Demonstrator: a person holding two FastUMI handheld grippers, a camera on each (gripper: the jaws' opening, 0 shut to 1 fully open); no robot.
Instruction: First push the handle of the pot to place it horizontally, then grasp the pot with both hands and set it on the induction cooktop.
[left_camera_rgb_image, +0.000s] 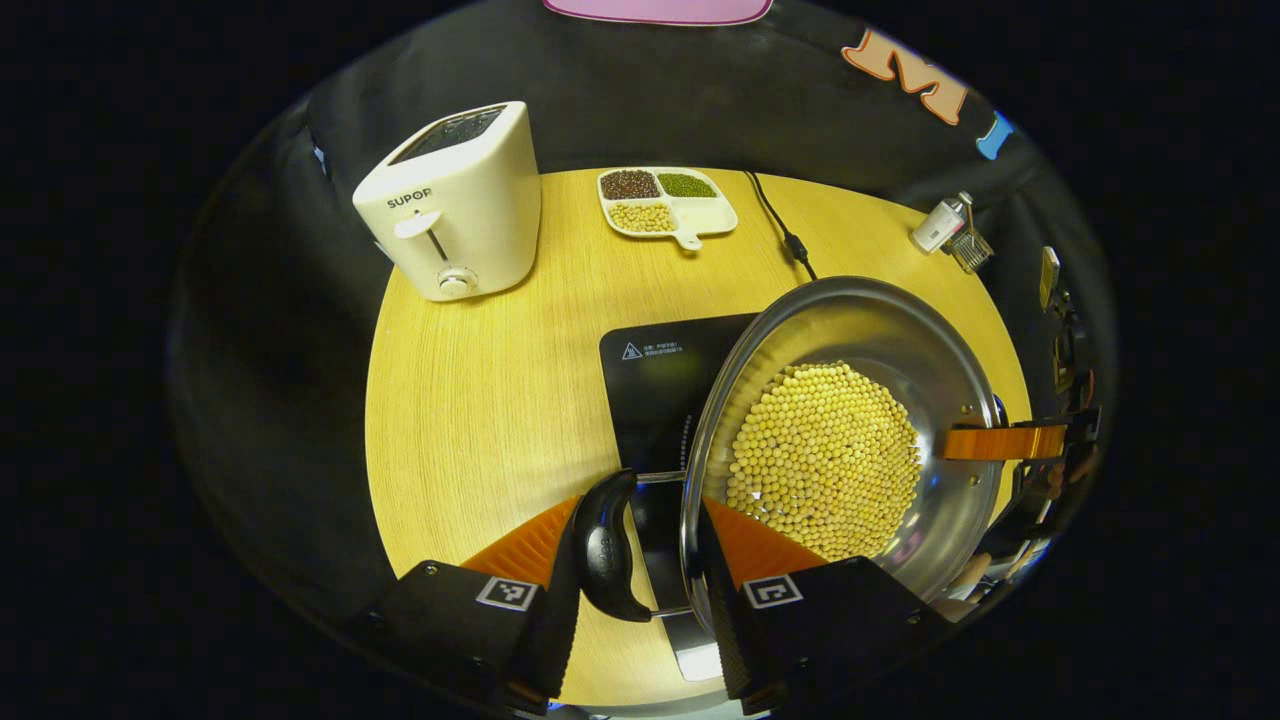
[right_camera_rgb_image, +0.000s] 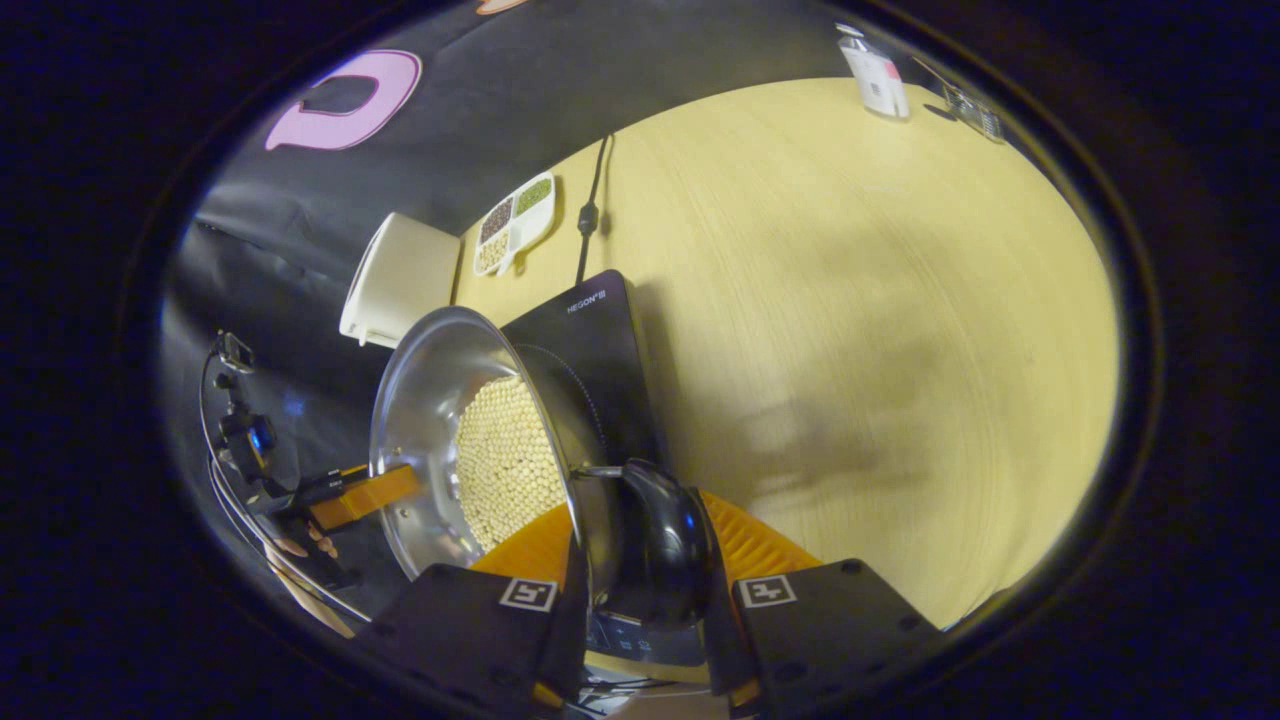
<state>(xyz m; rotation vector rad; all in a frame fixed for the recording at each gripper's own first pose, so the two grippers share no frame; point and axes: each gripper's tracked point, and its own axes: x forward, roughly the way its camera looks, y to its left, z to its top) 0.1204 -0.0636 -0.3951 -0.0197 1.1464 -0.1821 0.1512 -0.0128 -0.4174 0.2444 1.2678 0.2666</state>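
One round steel pot (left_camera_rgb_image: 850, 330) (bean-filled)

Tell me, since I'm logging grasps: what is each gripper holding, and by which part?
Both hold the pot: the left gripper is closed on one black side handle, the right gripper on the opposite side handle.

Staged kitchen setup in a recording booth, not a real home. Round wooden table (left_camera_rgb_image: 480, 400) mid-frame w/ kitchen gear: white toaster (left_camera_rgb_image: 455, 200) upper left, divided dish of beans (left_camera_rgb_image: 665, 203) top centre, black induction cooktop (left_camera_rgb_image: 660, 385) centre w/ power cord (left_camera_rgb_image: 785, 235) running to the back, steel pot of soybeans (left_camera_rgb_image: 840, 440) centre right. Small bottle (left_camera_rgb_image: 940, 225) upper right at table edge. Black cloth wall (left_camera_rgb_image: 700, 90) wraps the table; camera rig (right_camera_rgb_image: 240, 420) at left of right gripper view.
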